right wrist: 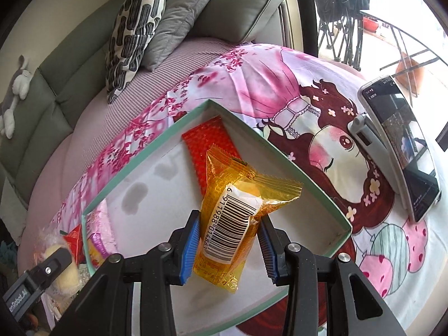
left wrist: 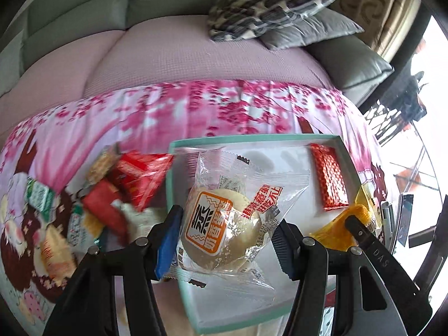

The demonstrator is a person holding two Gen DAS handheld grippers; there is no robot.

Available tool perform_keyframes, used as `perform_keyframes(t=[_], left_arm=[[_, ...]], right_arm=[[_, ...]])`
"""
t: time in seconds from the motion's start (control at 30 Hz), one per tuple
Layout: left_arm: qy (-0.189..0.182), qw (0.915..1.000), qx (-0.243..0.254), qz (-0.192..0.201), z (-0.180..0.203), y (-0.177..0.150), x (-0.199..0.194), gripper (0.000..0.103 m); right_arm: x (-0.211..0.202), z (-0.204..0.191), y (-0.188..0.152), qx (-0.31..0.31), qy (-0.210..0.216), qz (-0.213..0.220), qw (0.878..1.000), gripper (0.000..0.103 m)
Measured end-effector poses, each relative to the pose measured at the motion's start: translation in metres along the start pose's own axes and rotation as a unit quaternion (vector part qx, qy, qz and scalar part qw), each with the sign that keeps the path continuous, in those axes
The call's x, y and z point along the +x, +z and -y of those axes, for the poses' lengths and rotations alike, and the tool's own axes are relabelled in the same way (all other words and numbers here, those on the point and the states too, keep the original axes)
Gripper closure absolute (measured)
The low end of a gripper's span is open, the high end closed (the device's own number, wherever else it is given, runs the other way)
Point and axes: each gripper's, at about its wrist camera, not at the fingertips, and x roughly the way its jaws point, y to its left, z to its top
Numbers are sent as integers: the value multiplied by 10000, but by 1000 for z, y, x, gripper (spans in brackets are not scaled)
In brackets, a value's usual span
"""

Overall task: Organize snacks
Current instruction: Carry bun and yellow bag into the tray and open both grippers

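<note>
Left wrist view: left gripper [left wrist: 226, 240] clamps a clear-wrapped round cake [left wrist: 224, 224] over the mint-rimmed box [left wrist: 252, 137]; right gripper [right wrist: 229, 245] pinches an orange foil packet [right wrist: 232, 218]. Next, probably release both inside.

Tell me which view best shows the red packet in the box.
Left wrist: the red packet lies fully visible by the box wall. In the right wrist view, the orange packet covers its near end.
</note>
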Motion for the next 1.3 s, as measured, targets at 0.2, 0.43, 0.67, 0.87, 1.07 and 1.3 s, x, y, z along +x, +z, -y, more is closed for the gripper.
perform_keyframes(t=[0.2,0.43,0.67,0.87,1.07,1.3], left_arm=[[38,9998,149,-87,22,10,26,41],[58,9996,214,-164,36,15,49,41],[104,9994,282,-152,47,18,60,40],[41,9997,157,-162,43,18,56,27],[130,9999,21,-47,34,19,36,26],[547,9985,7,45,23,17,18,26]], right_arm=[[6,4,2,9,-19,14,10000,61],[10,5,3,0,-14,-2,10000,60],[11,4,3,-16,-18,-9,10000,60],[11,3,2,-47,-44,-25,10000,60],[8,1,3,-129,-137,-38,9998,51],[5,-4,1,-340,-264,-104,9990,34]])
